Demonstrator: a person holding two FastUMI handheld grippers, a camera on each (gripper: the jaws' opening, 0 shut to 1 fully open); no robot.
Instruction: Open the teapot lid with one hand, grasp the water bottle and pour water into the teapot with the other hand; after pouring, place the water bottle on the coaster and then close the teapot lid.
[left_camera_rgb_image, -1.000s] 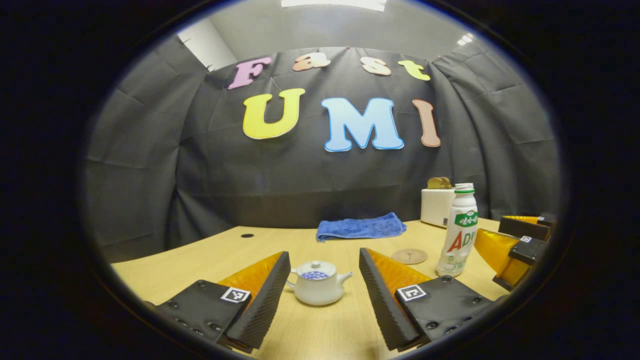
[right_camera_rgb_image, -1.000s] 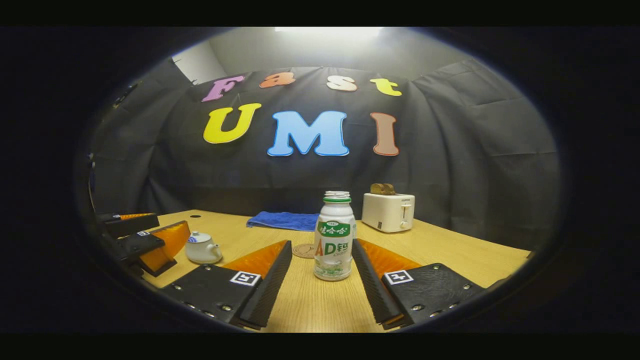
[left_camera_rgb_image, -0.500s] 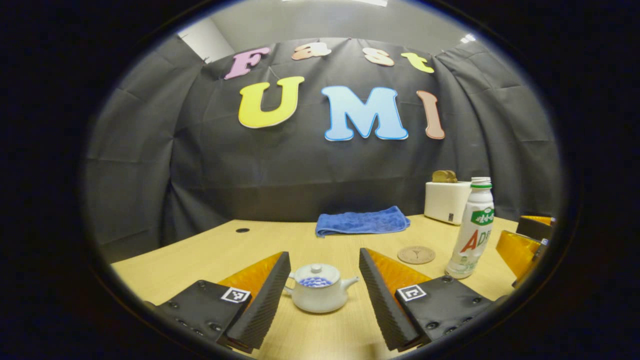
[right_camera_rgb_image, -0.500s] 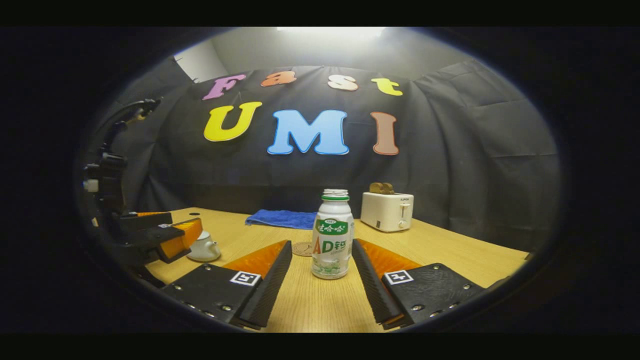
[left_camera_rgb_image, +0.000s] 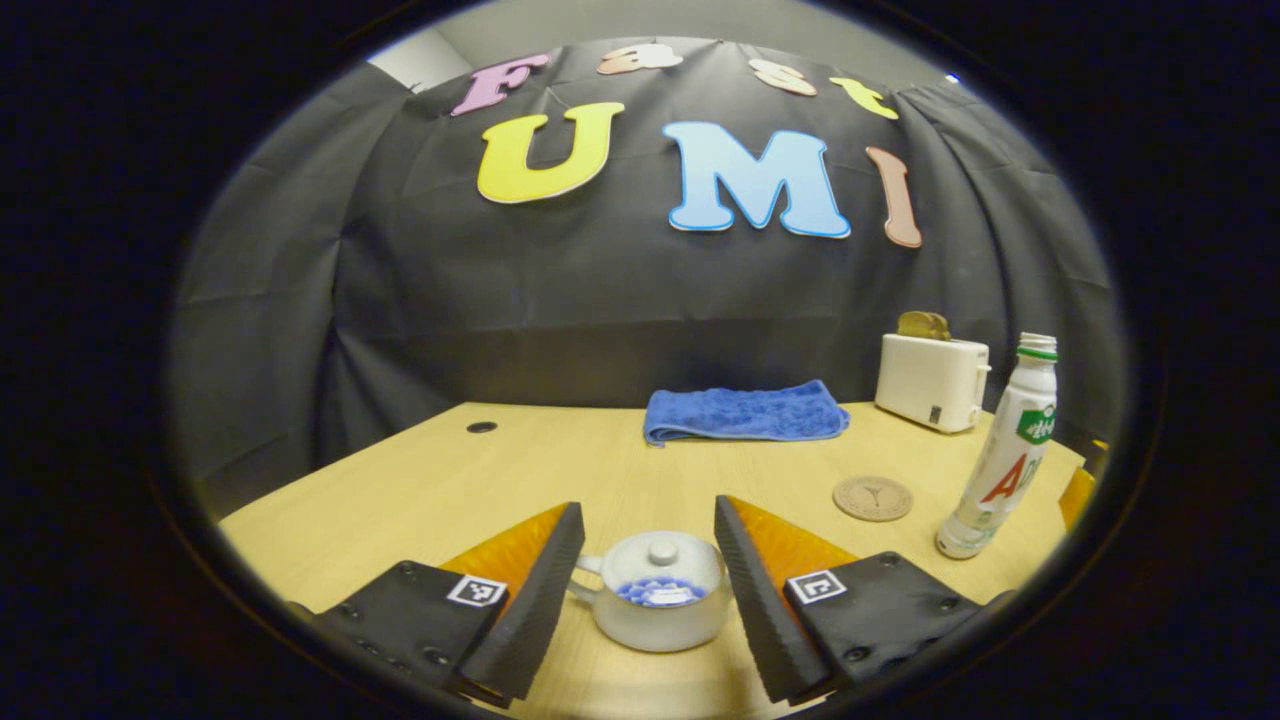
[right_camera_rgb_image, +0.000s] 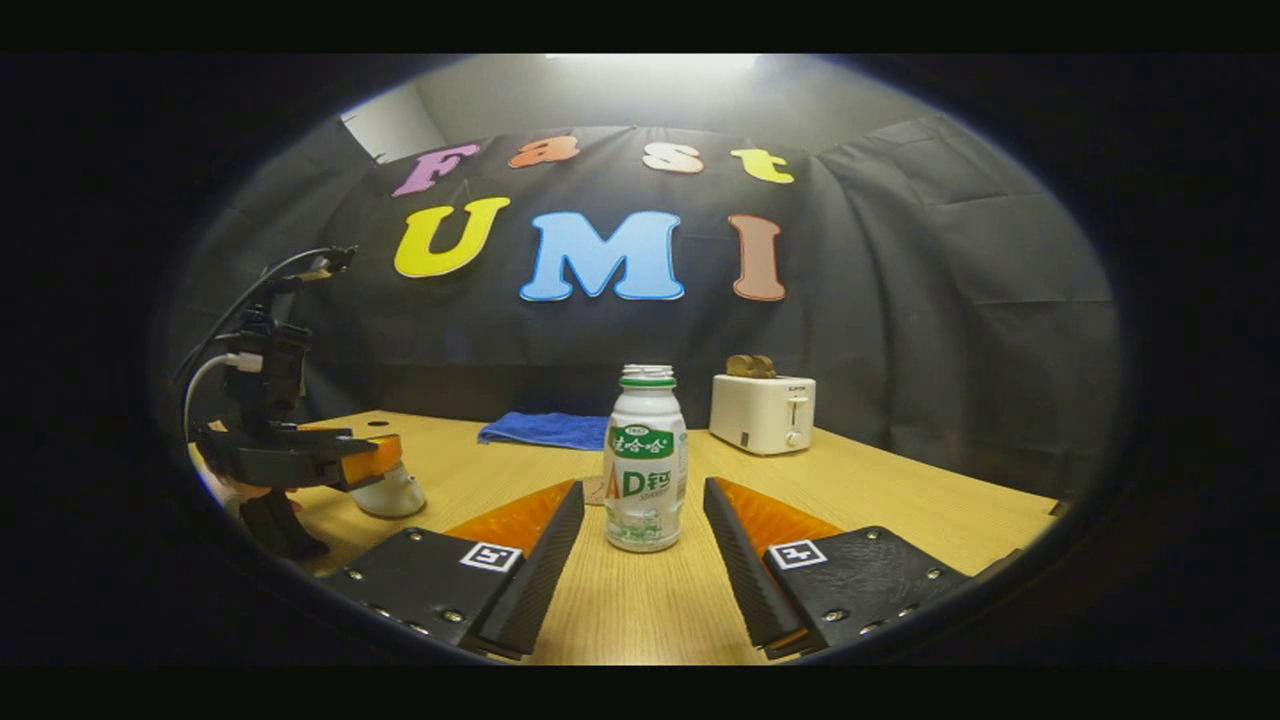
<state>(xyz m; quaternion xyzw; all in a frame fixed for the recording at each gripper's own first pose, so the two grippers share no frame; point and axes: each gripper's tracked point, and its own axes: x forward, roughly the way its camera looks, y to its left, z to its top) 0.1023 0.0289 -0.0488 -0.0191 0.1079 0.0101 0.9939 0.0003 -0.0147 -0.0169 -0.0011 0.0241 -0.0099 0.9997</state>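
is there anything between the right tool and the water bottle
Nothing visible. In the right gripper view the right tool is open, and the water bottle stands upright straight ahead between its fingers, with bare table in the gap.

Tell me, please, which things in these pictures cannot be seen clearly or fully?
- Teapot in the right gripper view: the left gripper covers its lid and upper body.
- Coaster in the right gripper view: mostly behind the water bottle.
- Water level in the bottle: its opaque wall hides it.
- Teapot's contents: the lid is on.
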